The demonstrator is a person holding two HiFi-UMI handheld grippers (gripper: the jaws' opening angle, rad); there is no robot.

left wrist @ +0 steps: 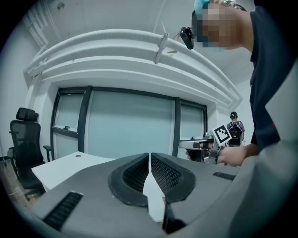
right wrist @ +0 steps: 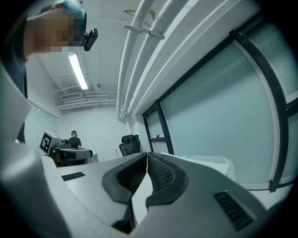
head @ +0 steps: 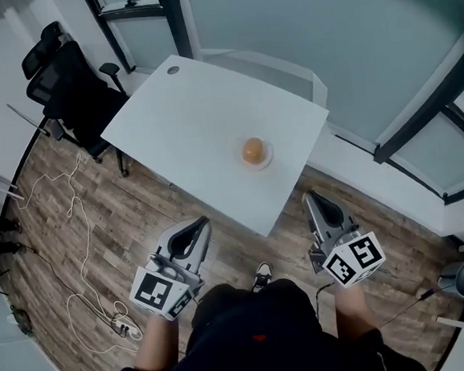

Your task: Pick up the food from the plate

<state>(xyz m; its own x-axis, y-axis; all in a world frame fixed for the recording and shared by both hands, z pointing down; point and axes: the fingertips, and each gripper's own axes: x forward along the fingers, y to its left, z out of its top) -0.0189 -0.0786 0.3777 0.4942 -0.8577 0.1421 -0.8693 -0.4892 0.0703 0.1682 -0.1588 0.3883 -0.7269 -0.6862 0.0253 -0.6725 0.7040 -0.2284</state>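
The food point(head: 252, 150) (round, orange-brown) sits on its plate point(head: 268, 159) near the counter's point(head: 186, 120) right edge. The left gripper point(head: 196, 222) and right gripper point(head: 314, 198) hang short of the counter's near corner, jaws pressed together on nothing. Arriving with the jaws like that would likely nudge the food off the plate.

Left gripper point(head: 197, 224), right gripper point(head: 314, 198); both closed

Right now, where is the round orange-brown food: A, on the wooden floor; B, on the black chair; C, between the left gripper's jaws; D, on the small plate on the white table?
D: the food sits on the plate on the table, and the left gripper and right gripper are shut, empty, short of the table.
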